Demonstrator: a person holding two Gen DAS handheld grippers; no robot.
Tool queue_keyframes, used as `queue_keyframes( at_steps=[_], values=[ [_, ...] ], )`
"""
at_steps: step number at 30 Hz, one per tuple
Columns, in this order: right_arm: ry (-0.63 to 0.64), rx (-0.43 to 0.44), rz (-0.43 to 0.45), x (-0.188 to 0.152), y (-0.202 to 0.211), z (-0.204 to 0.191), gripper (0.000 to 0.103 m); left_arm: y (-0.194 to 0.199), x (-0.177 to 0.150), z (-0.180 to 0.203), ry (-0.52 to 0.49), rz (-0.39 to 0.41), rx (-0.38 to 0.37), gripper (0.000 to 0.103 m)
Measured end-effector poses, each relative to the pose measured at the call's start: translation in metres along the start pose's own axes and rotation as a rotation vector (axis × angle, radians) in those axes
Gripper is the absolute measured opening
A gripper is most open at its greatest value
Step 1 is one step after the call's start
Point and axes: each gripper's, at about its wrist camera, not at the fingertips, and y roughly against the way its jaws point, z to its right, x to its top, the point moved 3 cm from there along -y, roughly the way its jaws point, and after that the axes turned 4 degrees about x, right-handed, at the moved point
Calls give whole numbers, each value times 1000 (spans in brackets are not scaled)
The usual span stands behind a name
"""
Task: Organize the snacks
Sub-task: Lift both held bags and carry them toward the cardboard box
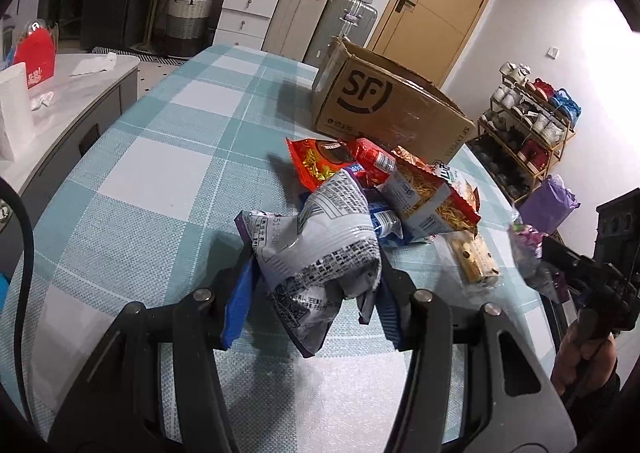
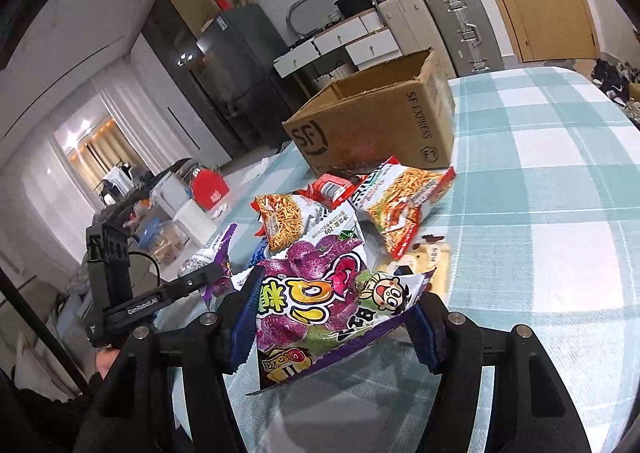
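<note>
**Operator:** On the checked tablecloth [image 1: 168,141], just short of the snack heap, I have a packet in each gripper. My left gripper [image 1: 316,273] is clamped on the silver-backed packet [image 1: 320,249], printed side away from me, its blue pads pressing in from both flanks so the packet bulges between them.

**Observer:** And the right?

**Operator:** The right gripper [image 2: 332,317] is pinched on the purple chip bag [image 2: 320,293], front face toward my lens. I judge the grip across the width is there because a puffed bag offers no firm edge.

**Observer:** Where is everything going?

**Operator:** Presumably into the SF cardboard box [image 2: 380,121], which stands open at the top just behind the heap. The rest of the snacks lie loose in front of it: the red packet [image 1: 320,161], the noodle-snack bags [image 2: 404,201] and a biscuit pack [image 1: 474,257] lying flat on the cloth.

**Observer:** Any risk?

**Operator:** Both bags are slippery and full of air, so I would guess they could slide out of the pads.
</note>
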Motion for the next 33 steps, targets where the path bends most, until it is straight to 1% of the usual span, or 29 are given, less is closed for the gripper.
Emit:
queue_keyframes(
  at_steps=[3,8,13,16,19,23,26,30,33],
  values=[
    [-8,9,24,2,12,0,65,3,1,7,-28,-8,10,51],
    [-8,17,54,13,25,-6,65,19,11,26,-106,42,74,51],
    [9,54,93,31,42,-20,65,37,31,51,-158,70,80,51],
    [51,63,114,47,51,-35,65,48,53,71,-201,75,61,51],
    [77,73,137,62,60,-48,65,62,75,89,-228,97,43,51],
    [76,107,173,81,72,-61,65,77,101,111,-265,122,23,51],
    [76,121,190,98,80,-70,65,87,117,123,-284,132,13,51],
    [125,116,205,125,86,-87,65,98,138,136,-301,128,-6,51],
    [151,125,213,142,89,-98,65,103,154,145,-319,142,4,51]
  ],
)
